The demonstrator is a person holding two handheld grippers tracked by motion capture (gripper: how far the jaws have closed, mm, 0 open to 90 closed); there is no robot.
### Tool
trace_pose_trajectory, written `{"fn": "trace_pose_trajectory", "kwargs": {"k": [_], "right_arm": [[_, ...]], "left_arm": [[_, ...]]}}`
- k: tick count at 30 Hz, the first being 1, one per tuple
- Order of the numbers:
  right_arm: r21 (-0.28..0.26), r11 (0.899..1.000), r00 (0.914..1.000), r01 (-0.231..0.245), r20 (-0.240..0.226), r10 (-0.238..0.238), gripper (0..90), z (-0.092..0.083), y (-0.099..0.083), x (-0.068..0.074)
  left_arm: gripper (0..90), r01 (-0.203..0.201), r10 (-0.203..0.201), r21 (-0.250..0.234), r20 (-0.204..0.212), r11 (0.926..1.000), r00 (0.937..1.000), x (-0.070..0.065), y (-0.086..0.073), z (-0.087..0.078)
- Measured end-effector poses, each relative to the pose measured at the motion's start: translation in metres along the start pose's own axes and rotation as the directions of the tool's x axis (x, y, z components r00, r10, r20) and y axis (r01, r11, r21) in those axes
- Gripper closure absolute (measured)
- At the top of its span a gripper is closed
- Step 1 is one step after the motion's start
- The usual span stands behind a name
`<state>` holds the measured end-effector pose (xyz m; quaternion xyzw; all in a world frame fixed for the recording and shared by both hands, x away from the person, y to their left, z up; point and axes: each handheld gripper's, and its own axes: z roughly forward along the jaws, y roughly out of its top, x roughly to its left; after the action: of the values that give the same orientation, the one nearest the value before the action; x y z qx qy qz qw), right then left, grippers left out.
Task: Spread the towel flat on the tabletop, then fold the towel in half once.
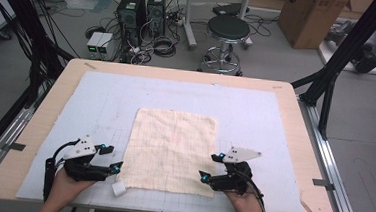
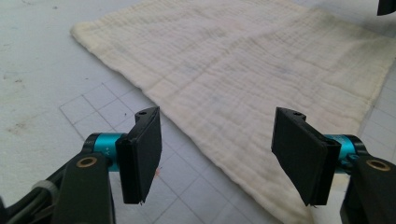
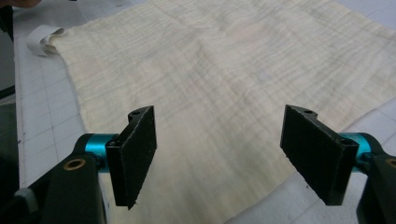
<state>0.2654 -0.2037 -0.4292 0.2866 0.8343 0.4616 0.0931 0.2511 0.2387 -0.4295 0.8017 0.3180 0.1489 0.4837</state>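
A cream cloth (image 1: 171, 150) lies flat on the grey mat (image 1: 255, 115), reaching toward the tabletop's near edge. The left gripper (image 1: 114, 160) sits at the cloth's near left corner and the right gripper (image 1: 207, 168) at its near right corner, both with jaws released, gripping nothing.

A black stool (image 1: 228, 29), computer towers (image 1: 141, 12) and a cardboard box (image 1: 310, 17) stand beyond the table (image 1: 287, 98).
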Motion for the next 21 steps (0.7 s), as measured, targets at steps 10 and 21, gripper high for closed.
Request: {"fn": "trace_pose_trajectory", "kwargs": {"k": [10,21], "right_arm": [[0.008,1.000,1.0000,0.003,0.002,-0.004,25.4,0.0019,0.0000,0.0007],[0.000,1.000,0.9999,-0.009,-0.005,0.009,24.9,0.0048,0.0042,-0.0058]], "left_arm": [[33.6,0.001,-0.001,0.006,0.012,1.0000,0.9999,-0.0002,0.0002,0.0009],[32.4,0.021,-0.023,0.036,0.037,0.9991,0.9990,0.0012,0.0045,0.0062]]}}
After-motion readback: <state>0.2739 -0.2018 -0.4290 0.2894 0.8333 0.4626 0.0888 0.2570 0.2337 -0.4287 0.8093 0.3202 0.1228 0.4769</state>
